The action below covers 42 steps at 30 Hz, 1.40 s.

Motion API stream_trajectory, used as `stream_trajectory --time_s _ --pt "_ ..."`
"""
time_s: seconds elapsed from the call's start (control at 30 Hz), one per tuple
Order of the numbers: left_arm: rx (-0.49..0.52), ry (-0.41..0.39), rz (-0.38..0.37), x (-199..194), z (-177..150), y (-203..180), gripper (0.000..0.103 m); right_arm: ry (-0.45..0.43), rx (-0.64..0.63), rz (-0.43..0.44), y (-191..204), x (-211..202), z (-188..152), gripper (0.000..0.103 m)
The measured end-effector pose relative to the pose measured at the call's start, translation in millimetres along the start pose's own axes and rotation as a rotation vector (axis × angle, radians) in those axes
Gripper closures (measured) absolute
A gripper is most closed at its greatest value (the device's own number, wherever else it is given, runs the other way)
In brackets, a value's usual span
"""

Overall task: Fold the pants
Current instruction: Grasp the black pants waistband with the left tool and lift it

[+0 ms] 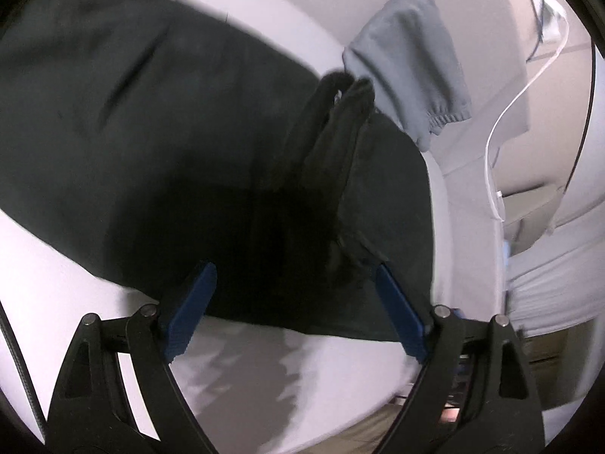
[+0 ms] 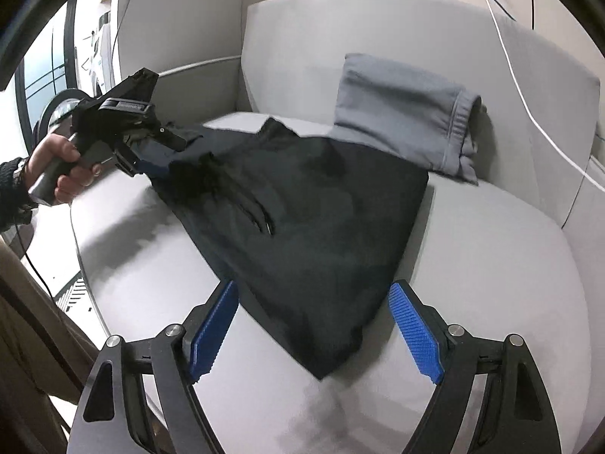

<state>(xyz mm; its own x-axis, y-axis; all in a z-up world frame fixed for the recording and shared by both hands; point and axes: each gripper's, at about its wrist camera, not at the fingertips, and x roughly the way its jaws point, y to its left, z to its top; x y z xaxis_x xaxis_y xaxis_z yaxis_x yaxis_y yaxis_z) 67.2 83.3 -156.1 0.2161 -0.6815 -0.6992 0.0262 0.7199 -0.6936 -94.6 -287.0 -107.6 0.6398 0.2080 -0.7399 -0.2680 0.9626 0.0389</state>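
Note:
Black pants (image 2: 310, 234) lie spread on a light grey sofa seat (image 2: 491, 265), with black drawstrings (image 2: 242, 196) lying loose on top. They also fill the left wrist view (image 1: 151, 143), where the drawstrings (image 1: 340, 121) run up the middle. My right gripper (image 2: 314, 302) is open, its blue pads on either side of the pants' near corner, holding nothing. My left gripper (image 1: 295, 283) is open over the pants' waist edge; from the right wrist view it (image 2: 151, 159) sits at the far left end of the pants, held by a hand.
Folded grey sweatpants (image 2: 408, 113) rest against the sofa backrest (image 2: 302, 38), also in the left wrist view (image 1: 412, 60). A white cable (image 2: 529, 106) hangs across the backrest. The sofa's left edge (image 2: 87, 257) drops to the floor.

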Motion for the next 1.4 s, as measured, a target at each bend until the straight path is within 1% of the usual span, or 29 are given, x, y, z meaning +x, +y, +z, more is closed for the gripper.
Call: stream_trajectory --time_s 0.03,0.1,0.13,0.2,0.27,0.3,0.37,0.43,0.47,0.5,0.53,0.57,0.6,0.63,0.73,0.77,0.8,0.83,0.9,0.93,1.03,1.07,1.13,1.2,1.27,1.33,1.4 --pt "-0.011 -0.01 -0.019 3.0 -2.5 1.1 0.02 0.005 -0.011 -0.007 1.2 2.1 -3.9 0.023" --pt "0.008 -0.019 -0.026 7.2 -5.2 -2.3 0.02 0.025 -0.054 -0.04 1.9 13.4 -10.1 0.024" --pt "0.012 -0.014 -0.042 9.1 -6.3 -3.0 0.02 0.038 -0.085 -0.054 5.6 16.7 -12.0 0.025" --pt "-0.004 -0.005 -0.086 19.3 -13.1 -1.2 0.02 0.039 -0.145 -0.08 10.3 22.7 -16.2 0.026" --pt "-0.035 0.008 -0.15 23.3 -16.1 3.1 0.02 0.035 -0.161 -0.095 9.9 25.7 -21.3 0.027" --pt "-0.043 0.01 -0.168 23.1 -19.2 6.9 0.02 0.042 -0.159 -0.103 8.7 28.3 -23.8 0.029" --pt "-0.05 0.006 -0.183 26.2 -21.6 10.1 0.02 0.074 -0.184 -0.141 7.6 36.1 -27.9 0.035" --pt "-0.037 -0.003 -0.193 27.5 -22.5 8.4 0.023 0.081 -0.217 -0.179 9.2 37.0 -32.5 0.039" --pt "-0.034 -0.006 -0.202 26.5 -24.2 9.6 0.028 0.068 -0.209 -0.178 8.1 34.2 -33.4 0.04" --pt "-0.041 -0.001 -0.213 28.7 -22.7 10.0 0.035 0.061 -0.201 -0.178 7.1 31.9 -33.5 0.043" --pt "-0.048 0.0 -0.208 30.6 -22.2 10.8 0.039 0.057 -0.2 -0.184 5.7 30.8 -33.6 0.048" --pt "-0.058 -0.011 -0.191 31.6 -22.4 13.2 0.049 0.055 -0.205 -0.191 4.3 30.4 -33.4 0.053" --pt "-0.067 -0.019 -0.18 33.1 -17.2 12.3 0.057 0.06 -0.205 -0.182 3.0 31.9 -33.7 0.062" --pt "-0.077 -0.032 -0.177 32.2 -15.8 14.6 0.059 0.067 -0.201 -0.176 2.8 33.9 -33.8 0.065" --pt "-0.112 -0.092 -0.163 26.1 -9.3 26.1 0.059 0.082 -0.234 -0.209 9.7 41.8 -34.7 0.065" --pt "-0.11 -0.092 -0.16 27.1 -8.4 27.6 0.065 0.077 -0.239 -0.213 10.7 42.4 -34.6 0.066" --pt "-0.095 -0.1 -0.135 24.8 -9.3 28.0 0.086 0.079 -0.232 -0.204 8.9 43.3 -34.8 0.069" --pt "-0.077 -0.105 -0.113 23.9 -10.5 27.3 0.091 0.079 -0.222 -0.193 6.6 43.8 -35.2 0.075" --pt "-0.065 -0.084 -0.156 23.2 -14.0 27.0 0.092 0.087 -0.203 -0.192 0.9 45.2 -36.8 0.077" --pt "-0.056 -0.07 -0.192 20.4 -16.5 24.7 0.092 0.089 -0.182 -0.196 -2.5 45.4 -36.8 0.077" --pt "0.005 -0.045 -0.239 11.7 -19.5 12.3 0.092 0.089 -0.091 -0.194 -20.2 41.8 -35.8 0.078" --pt "0.019 -0.043 -0.24 9.8 -20.5 10.3 0.092 0.088 -0.065 -0.186 -25.3 39.3 -36.7 0.078" --pt "0.038 -0.028 -0.197 15.0 -21.0 12.5 0.092 0.095 -0.059 -0.177 -28.1 39.3 -38.1 0.078" --pt "0.026 -0.007 -0.163 22.9 -21.0 19.5 0.092 0.107 -0.072 -0.172 -27.8 41.2 -39.4 0.078" --pt "0.018 -0.004 -0.158 26.2 -19.7 24.0 0.091 0.112 -0.063 -0.162 -29.4 41.4 -39.4 0.078" --pt "0.038 -0.012 -0.149 24.3 -18.6 20.6 0.091 0.119 -0.05 -0.147 -31.3 41.2 -40.2 0.078" --pt "0.063 -0.024 -0.151 20.7 -18.0 16.4 0.091 0.129 -0.063 -0.146 -29.9 40.9 -39.4 0.078"
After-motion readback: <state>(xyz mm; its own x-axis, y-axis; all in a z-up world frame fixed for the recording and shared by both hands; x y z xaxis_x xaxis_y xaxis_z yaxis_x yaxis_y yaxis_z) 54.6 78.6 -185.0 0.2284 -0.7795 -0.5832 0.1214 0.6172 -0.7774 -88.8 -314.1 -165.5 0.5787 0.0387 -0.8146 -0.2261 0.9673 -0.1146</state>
